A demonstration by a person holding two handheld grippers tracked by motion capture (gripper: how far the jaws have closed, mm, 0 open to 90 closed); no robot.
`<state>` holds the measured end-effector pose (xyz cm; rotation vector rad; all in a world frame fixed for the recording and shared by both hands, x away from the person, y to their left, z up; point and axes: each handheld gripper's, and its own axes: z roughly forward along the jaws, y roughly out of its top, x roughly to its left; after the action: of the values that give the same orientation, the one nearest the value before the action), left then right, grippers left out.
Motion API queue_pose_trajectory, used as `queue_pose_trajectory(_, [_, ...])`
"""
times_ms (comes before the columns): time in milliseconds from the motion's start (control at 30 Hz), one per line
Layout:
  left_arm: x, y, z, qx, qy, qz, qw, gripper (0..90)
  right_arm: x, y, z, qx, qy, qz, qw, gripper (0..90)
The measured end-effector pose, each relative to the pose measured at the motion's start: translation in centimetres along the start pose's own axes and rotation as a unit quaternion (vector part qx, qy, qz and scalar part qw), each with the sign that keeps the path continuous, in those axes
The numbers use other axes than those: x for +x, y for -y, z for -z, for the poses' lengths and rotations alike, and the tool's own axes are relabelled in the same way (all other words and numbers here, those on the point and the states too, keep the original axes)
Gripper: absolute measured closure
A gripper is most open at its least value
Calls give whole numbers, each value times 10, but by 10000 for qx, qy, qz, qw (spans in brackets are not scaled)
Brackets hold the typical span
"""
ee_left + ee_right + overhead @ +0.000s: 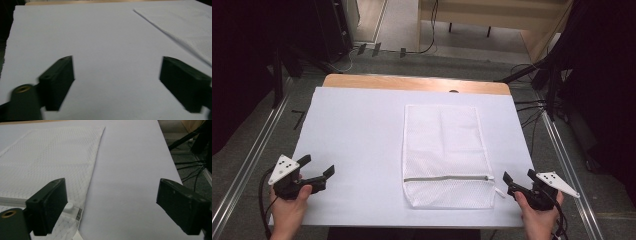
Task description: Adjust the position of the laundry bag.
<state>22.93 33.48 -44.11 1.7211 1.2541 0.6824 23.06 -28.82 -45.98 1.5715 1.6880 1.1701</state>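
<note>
A white mesh laundry bag (pixel 442 152) lies flat on the white table cover (pixel 357 130), right of centre, its zipper (pixel 446 177) running across near the front end. The bag (pixel 47 165) fills the left of the right gripper view, with the zipper's white pull tab (pixel 69 206) by the left jaw. One corner of the bag (pixel 185 25) crosses the upper right of the left gripper view. My left gripper (pixel 318 166) is open over bare cover at the front left. My right gripper (pixel 518 175) is open just right of the bag's front corner. Both hold nothing.
The cover sits on a wooden table whose far edge (pixel 412 82) shows. Metal rails (pixel 252 160) run along both sides. Cables and stand legs (pixel 537 100) lie on the floor at the right, and a wooden bench (pixel 492 15) stands beyond.
</note>
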Motion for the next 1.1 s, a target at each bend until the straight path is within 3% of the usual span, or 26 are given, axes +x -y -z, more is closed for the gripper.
queue_pose_trajectory(67, [-8,-1,-4,42,8,108,9999,231,0,0,0,-41,32,17,10000,141])
queue_pose_trajectory(133, [-19,-3,-8,0,285,248,9993,328,1,0,-1,-6,38,19,10000,150])
queue_pose_trajectory(200, [-31,-7,-16,45,492,172,9986,414,2,0,-2,-5,193,25,9998,179])
queue_pose_trajectory(367, [-67,-16,-43,347,876,-99,9955,498,8,-1,-4,11,398,-13,9992,266])
queue_pose_trajectory(567, [-102,-22,-80,793,1284,-298,9881,580,13,1,-6,59,391,96,9992,308])
queue_pose_trajectory(700, [-120,-24,-102,969,1414,-307,9847,602,11,2,-6,73,366,40,9993,314])
queue_pose_trajectory(1000, [-142,-29,-129,1147,1511,-219,9816,595,9,3,-7,84,363,14,9993,328])
queue_pose_trajectory(1100, [-147,-31,-133,1175,1427,-250,9824,580,9,3,-8,62,330,36,9994,327])
